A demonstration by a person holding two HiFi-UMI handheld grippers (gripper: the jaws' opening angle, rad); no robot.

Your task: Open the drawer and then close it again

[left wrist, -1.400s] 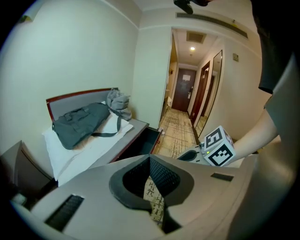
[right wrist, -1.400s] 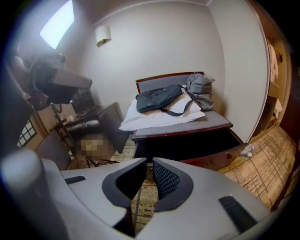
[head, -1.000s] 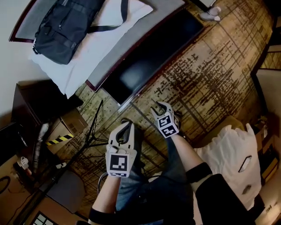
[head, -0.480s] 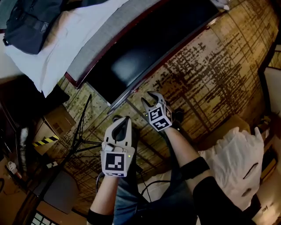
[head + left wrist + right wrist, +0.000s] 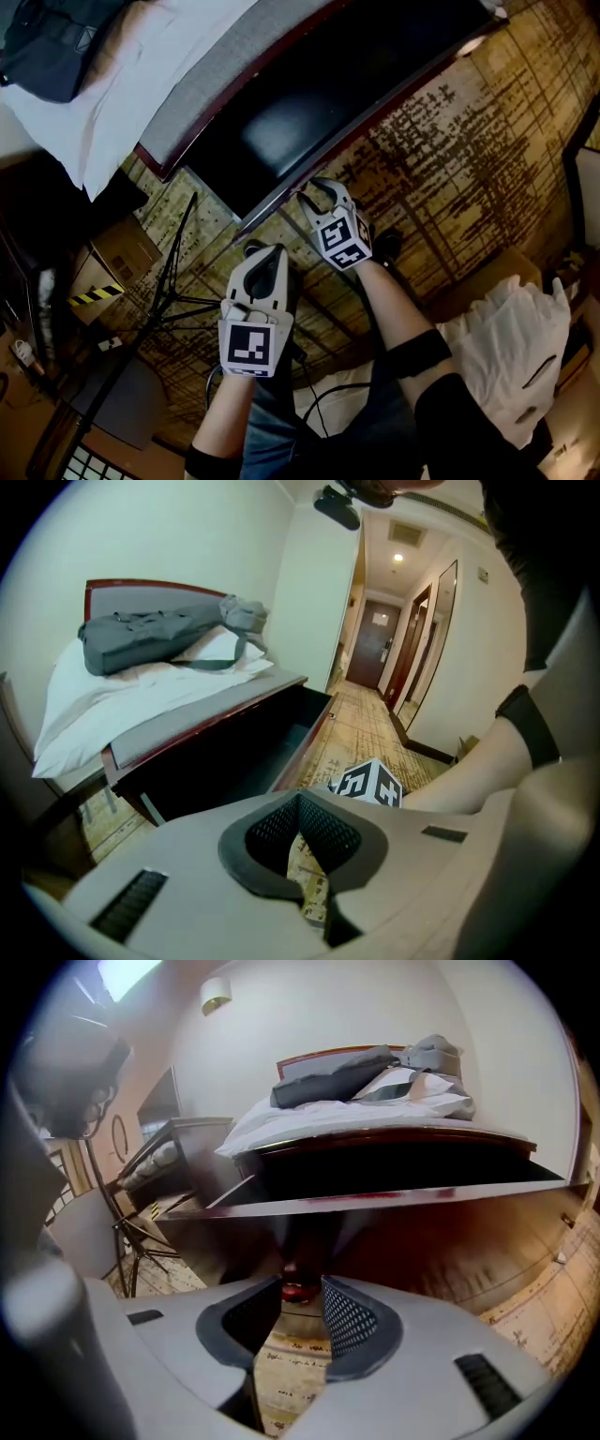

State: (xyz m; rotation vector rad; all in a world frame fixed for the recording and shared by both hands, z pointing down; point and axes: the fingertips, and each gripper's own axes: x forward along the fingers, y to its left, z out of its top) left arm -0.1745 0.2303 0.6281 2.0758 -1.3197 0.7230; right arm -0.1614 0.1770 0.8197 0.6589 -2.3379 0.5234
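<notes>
The wide dark drawer (image 5: 309,103) under the bed stands pulled out over the carpet, its red-brown front rail (image 5: 281,202) nearest me. My right gripper (image 5: 314,190) is at that rail, and its jaws have just been closing a little. In the right gripper view the glossy drawer front (image 5: 422,1232) fills the space ahead of the right gripper (image 5: 302,1286). Only a small red spot shows in the gap, and the pads press on nothing. My left gripper (image 5: 265,251) hangs shut and empty over the carpet, short of the drawer (image 5: 234,752). The left gripper (image 5: 300,799) has its tips together.
White bedding and a dark bag (image 5: 47,47) lie on the bed. A black tripod (image 5: 169,300) and a cardboard box (image 5: 117,258) with striped tape stand at the left. White cloth (image 5: 506,337) lies at the right. A corridor with a door (image 5: 380,649) runs beyond the drawer.
Both grippers have come down toward the carpet. The right one has closed in on the drawer's front rail. The drawer looks larger in the head view.
</notes>
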